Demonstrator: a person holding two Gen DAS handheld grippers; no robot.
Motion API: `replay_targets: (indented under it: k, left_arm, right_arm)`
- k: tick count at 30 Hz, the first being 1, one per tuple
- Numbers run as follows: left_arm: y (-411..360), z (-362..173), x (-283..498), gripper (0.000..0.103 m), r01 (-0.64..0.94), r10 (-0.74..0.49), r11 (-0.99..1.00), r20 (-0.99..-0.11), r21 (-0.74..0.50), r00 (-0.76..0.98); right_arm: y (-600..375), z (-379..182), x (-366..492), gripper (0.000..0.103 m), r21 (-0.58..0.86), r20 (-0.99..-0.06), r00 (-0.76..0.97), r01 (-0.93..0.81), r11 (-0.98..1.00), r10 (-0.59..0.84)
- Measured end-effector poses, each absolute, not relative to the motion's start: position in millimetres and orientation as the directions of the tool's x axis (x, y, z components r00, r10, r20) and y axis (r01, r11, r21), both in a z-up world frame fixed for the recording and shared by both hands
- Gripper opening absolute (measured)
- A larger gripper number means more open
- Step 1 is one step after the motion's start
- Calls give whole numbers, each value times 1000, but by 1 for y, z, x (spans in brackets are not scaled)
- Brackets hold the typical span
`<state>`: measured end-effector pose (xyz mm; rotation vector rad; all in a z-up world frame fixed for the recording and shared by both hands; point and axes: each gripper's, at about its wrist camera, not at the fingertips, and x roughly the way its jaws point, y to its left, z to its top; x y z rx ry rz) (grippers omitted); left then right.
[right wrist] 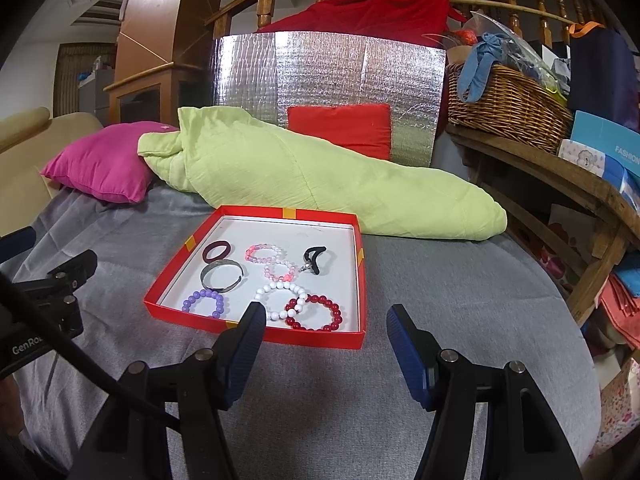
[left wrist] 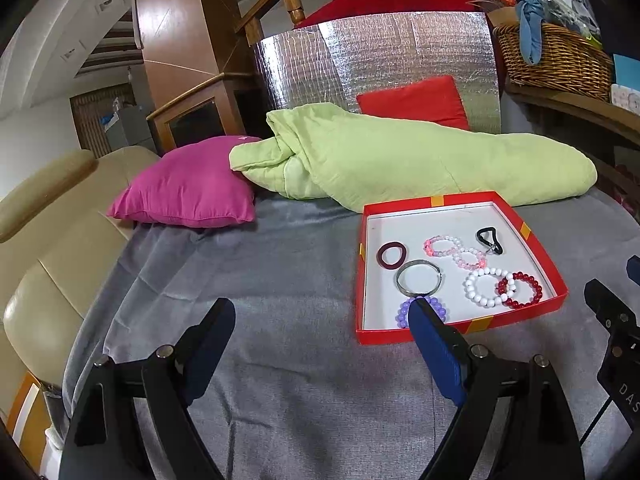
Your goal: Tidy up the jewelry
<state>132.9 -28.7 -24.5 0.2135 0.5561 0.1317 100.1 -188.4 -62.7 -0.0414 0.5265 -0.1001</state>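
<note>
Red bead bracelet (right wrist: 316, 314) overlapping white bead bracelet (right wrist: 282, 300) inside red tray (right wrist: 256, 330)

Even, moderately bright indoor light is recorded. Glare is noted on the foil panel (right wrist: 328, 76). Shadows are soft. Strong fisheye bending and dark vignetting are seen at edges.

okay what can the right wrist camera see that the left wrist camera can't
Only the right wrist view shows the blue FASHION box on the wooden shelf and the whole purple bracelet, unblocked. Only the left wrist view shows the beige armchair at full width. Both show the red tray of bracelets, the green quilt, and both grippers, left and right, open.
</note>
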Motion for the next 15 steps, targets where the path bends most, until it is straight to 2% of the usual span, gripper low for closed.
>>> replay_targets:
  k: [15]
  left_arm:
    - [-21, -25, 135, 89, -61, 162, 976, -512, 208, 843]
  right_arm:
    - [-195, -62, 102, 67, -42, -508, 855, 91, 995, -100]
